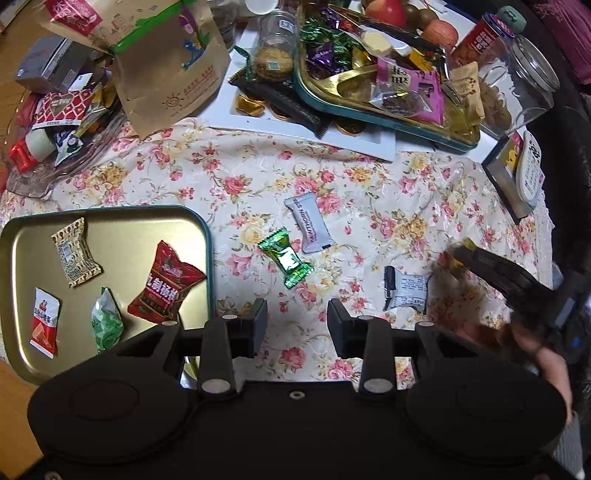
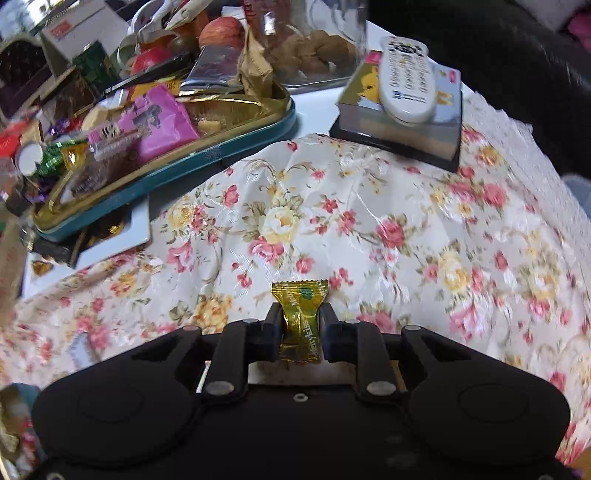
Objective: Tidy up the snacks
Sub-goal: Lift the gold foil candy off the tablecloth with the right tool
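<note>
My left gripper (image 1: 297, 325) is open and empty above the floral tablecloth. Ahead of it lie a green candy (image 1: 285, 257), a white-grey snack bar (image 1: 312, 223) and a small white packet (image 1: 406, 291). To its left a gold tin lid with a teal rim (image 1: 122, 216) holds a red packet (image 1: 166, 286), a patterned packet (image 1: 75, 257), a white-red packet (image 1: 45, 322) and a green packet (image 1: 106, 324). My right gripper (image 2: 298, 328) is shut on a gold candy (image 2: 300, 321) above the cloth; it shows blurred at the right of the left wrist view (image 1: 491, 273).
A teal tin tray (image 2: 207, 155) heaped with snacks sits at the back on a white board (image 1: 373, 138). Behind it are jars (image 1: 524, 81) and apples (image 1: 386, 11). A remote (image 2: 408, 79) lies on a book (image 2: 406, 133). A paper bag (image 1: 166, 62) and a glass dish of packets (image 1: 48, 147) are back left.
</note>
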`<state>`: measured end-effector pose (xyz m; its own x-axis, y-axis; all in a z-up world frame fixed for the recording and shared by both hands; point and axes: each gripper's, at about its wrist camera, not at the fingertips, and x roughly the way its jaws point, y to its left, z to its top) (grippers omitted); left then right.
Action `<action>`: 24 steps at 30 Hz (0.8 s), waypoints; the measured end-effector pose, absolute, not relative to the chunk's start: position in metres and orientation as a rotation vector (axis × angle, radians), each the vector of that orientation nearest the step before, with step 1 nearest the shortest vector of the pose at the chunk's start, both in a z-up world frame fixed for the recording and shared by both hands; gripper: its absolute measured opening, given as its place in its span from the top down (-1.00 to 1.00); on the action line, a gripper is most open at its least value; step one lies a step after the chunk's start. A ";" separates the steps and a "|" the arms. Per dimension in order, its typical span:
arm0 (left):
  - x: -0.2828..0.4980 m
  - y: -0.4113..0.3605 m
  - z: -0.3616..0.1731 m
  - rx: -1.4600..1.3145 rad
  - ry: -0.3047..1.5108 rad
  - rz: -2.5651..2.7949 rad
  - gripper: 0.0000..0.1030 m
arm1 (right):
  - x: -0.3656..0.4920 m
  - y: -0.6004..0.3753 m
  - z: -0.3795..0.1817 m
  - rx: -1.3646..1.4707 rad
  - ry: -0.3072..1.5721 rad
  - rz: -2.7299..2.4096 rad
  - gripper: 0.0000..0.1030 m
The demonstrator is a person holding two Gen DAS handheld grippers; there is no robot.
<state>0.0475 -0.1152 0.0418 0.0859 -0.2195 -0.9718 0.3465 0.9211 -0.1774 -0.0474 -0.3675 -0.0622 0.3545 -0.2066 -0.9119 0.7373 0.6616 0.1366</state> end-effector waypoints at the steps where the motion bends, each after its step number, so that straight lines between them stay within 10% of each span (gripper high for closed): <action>1: 0.048 -0.114 0.041 0.107 1.422 -0.418 0.11 | -0.054 -0.368 -0.057 0.621 1.037 -0.653 0.56; 24: 0.071 -0.177 -0.029 0.089 1.338 -0.361 0.11 | -0.132 -0.328 0.048 0.733 0.902 -0.486 0.56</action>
